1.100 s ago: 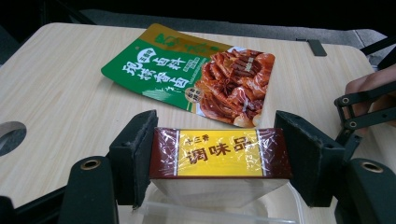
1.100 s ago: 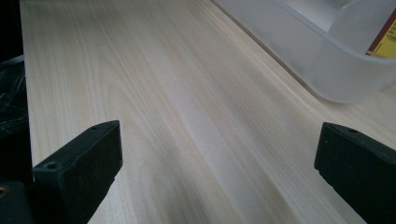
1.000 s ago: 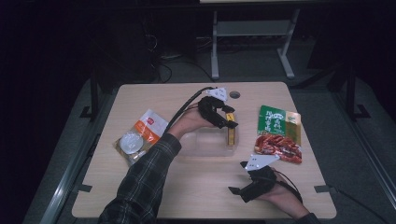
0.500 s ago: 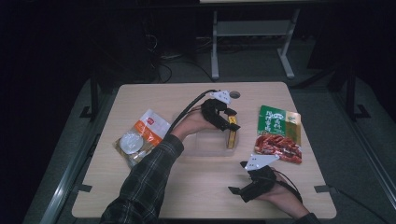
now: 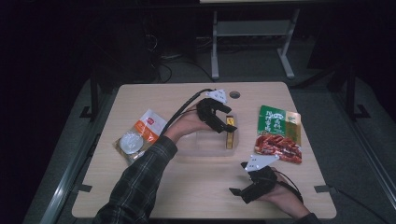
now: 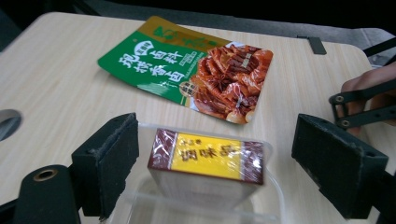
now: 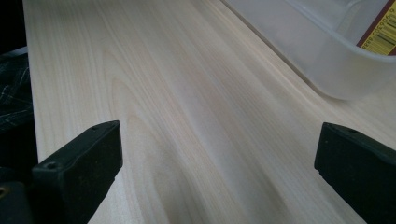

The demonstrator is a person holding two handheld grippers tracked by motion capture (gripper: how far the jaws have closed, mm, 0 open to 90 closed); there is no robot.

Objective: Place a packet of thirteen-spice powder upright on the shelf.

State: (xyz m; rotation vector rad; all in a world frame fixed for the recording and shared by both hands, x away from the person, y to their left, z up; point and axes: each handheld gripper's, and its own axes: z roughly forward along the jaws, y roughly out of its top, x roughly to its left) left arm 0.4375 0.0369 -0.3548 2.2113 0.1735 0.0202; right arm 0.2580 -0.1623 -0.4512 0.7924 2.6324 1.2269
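Right now the left tool (image 5: pixel 223 122) hovers with its jaws spread wide, one on each side of the small box (image 6: pixel 208 161) and neither touching it. That box is a dark maroon carton wrapped in clear film, with a bright yellow label carrying dark characters on the face turned toward the left tool's camera. It stands on its narrow side inside the clear plastic tray (image 5: pixel 205 142), against the tray wall farthest from the person's left forearm. In the high view its long axis runs away from the person, toward the far edge of the bench (image 5: pixel 140 186), and the yellow face looks up at the tool above it.

Beyond the left tool's jaws, past the tray rim, lies the green and red food pouch (image 6: pixel 187 67), flat on the bench and just clear of the tray. Bare wood separates each jaw from the box, more on the right side than the left.

Nearer the person, the right tool (image 5: pixel 250 186) rests low over the bench with its jaws also wide apart and nothing between them; ahead of it lies open wood, with the tray's corner off to its upper right. Well off behind the left forearm sits the orange and white packet (image 5: pixel 140 135).
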